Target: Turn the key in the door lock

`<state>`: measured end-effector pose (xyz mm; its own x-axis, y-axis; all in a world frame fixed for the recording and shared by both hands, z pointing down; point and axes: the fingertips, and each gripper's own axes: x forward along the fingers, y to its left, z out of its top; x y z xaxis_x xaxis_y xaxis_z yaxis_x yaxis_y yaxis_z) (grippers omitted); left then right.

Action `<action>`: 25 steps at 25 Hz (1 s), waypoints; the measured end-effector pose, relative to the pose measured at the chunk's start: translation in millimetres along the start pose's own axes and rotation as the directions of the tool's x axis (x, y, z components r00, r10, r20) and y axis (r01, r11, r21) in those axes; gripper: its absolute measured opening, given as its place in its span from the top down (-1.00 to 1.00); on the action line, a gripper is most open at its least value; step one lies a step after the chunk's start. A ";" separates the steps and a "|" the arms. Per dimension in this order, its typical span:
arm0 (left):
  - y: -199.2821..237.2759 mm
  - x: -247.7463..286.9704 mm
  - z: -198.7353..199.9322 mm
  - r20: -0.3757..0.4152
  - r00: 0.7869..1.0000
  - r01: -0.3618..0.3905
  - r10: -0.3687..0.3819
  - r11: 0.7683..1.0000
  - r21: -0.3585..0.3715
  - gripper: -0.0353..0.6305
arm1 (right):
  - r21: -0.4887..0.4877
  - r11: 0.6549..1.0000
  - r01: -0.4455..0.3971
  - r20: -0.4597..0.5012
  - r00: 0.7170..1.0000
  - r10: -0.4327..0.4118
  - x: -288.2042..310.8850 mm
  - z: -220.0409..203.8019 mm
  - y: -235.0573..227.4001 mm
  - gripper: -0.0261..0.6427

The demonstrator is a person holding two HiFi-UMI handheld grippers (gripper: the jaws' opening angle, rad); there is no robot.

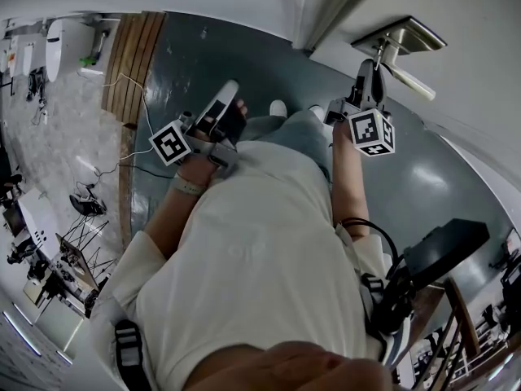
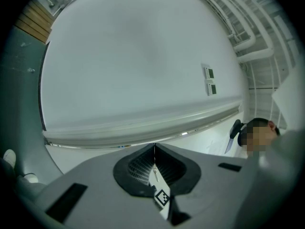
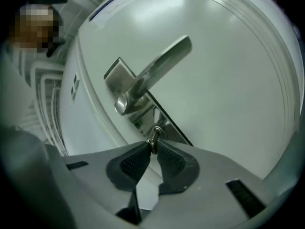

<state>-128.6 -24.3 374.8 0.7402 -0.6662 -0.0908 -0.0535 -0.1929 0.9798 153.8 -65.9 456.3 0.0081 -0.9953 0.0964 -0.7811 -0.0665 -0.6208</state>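
A small metal key (image 3: 153, 136) sticks out of the lock in the steel plate (image 3: 167, 123), just under the silver lever handle (image 3: 155, 70) of the white door (image 3: 228, 80). My right gripper (image 3: 153, 146) is shut on the key's head, its dark pads pinching it from both sides. In the head view this right gripper (image 1: 372, 63) reaches up to the lever handle (image 1: 407, 59) at the top right. My left gripper (image 1: 230, 94) is held in front of the body, away from the door. In its own view the left gripper (image 2: 154, 151) is shut with nothing between the pads.
A dark grey floor (image 1: 187, 63) lies below, with wooden slats (image 1: 134, 51) at its far left. The left gripper faces a plain white wall (image 2: 133, 66) with a small switch panel (image 2: 208, 80). A black device (image 1: 444, 251) hangs at the person's right side.
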 end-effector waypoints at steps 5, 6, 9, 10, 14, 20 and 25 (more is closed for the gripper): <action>-0.1 0.9 2.1 0.000 1.000 -0.001 0.001 1.000 -0.003 0.87 | 0.475 0.880 -0.031 0.051 0.999 0.007 -2.5 -6.4 -5.4 0.76; 0.1 0.9 1.8 0.001 1.000 -0.001 0.001 1.000 -0.004 0.87 | 0.558 0.829 -0.043 0.063 0.998 0.009 -3.4 -8.2 -7.8 0.76; 1.3 0.6 1.8 0.002 1.000 -0.002 0.002 1.000 -0.012 0.87 | 0.733 0.668 -0.126 0.120 0.991 0.055 -1.6 -8.2 -6.5 0.76; 1.5 0.5 1.9 0.003 1.000 -0.002 0.002 1.000 -0.014 0.87 | 0.780 0.608 -0.150 0.138 0.988 0.067 -1.1 -8.4 -6.2 0.75; 2.7 0.4 1.1 0.007 1.000 -0.001 0.001 1.000 -0.025 0.87 | 0.908 0.365 -0.205 0.187 0.979 0.083 0.1 -10.9 -6.7 0.75; 4.5 -0.4 1.3 0.010 1.000 0.000 0.000 1.000 -0.031 0.87 | 0.949 0.205 -0.238 0.226 0.971 0.081 3.0 -14.9 -8.5 0.75; 4.4 0.1 1.1 0.013 1.000 0.003 -0.002 1.000 -0.031 0.87 | 0.932 0.226 -0.283 0.250 0.955 0.162 5.8 -11.1 -0.3 0.85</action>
<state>-129.4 -25.9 378.9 0.7317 -0.6749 -0.0952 -0.0305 -0.1720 0.9846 147.1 -70.8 465.6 0.0369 -0.9784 -0.2034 0.4030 0.2008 -0.8929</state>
